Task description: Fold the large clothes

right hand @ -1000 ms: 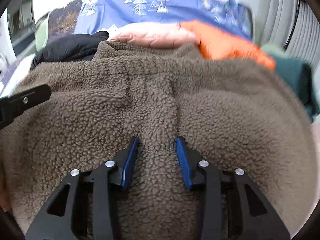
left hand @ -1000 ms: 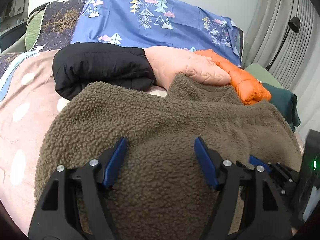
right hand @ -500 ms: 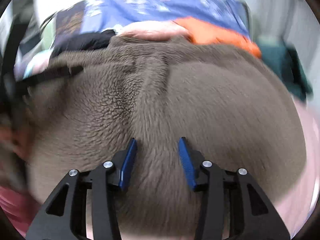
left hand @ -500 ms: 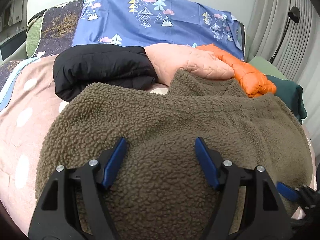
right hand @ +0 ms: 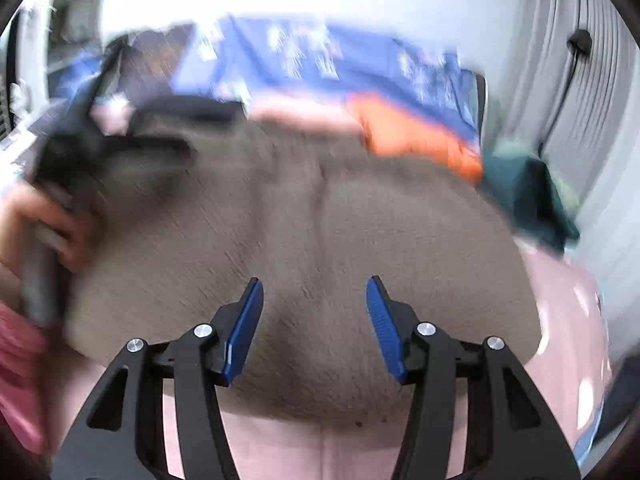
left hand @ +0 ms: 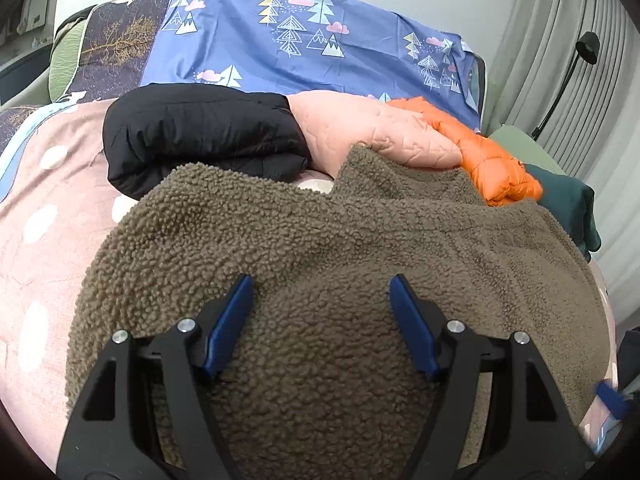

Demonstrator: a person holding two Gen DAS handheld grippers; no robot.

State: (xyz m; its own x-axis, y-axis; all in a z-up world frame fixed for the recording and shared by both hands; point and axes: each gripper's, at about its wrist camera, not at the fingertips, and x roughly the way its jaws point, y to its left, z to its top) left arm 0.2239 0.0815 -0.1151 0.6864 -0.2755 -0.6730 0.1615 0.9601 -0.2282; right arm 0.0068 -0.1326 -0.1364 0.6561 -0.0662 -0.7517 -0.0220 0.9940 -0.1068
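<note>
A folded olive-brown fleece garment (left hand: 320, 256) lies on the pink dotted bedspread (left hand: 44, 208). My left gripper (left hand: 320, 292) is open, its blue pads spread just above the fleece, holding nothing. My right gripper (right hand: 314, 292) is open and empty over the near edge of the same fleece (right hand: 320, 208); that view is blurred by motion. The left gripper and the hand holding it (right hand: 60, 184) show at the left of the right wrist view.
Folded jackets lie in a row behind the fleece: black (left hand: 200, 136), peach (left hand: 376, 132), orange (left hand: 492, 160). A dark green garment (left hand: 568, 208) is at the right. A blue tree-print sheet (left hand: 304, 48) covers the headboard. Curtains and a black lamp (left hand: 584, 48) stand right.
My right gripper has opened wider and pulled back toward the fleece's near edge, so pink bedspread now shows below it. My left gripper has held almost still, open.
</note>
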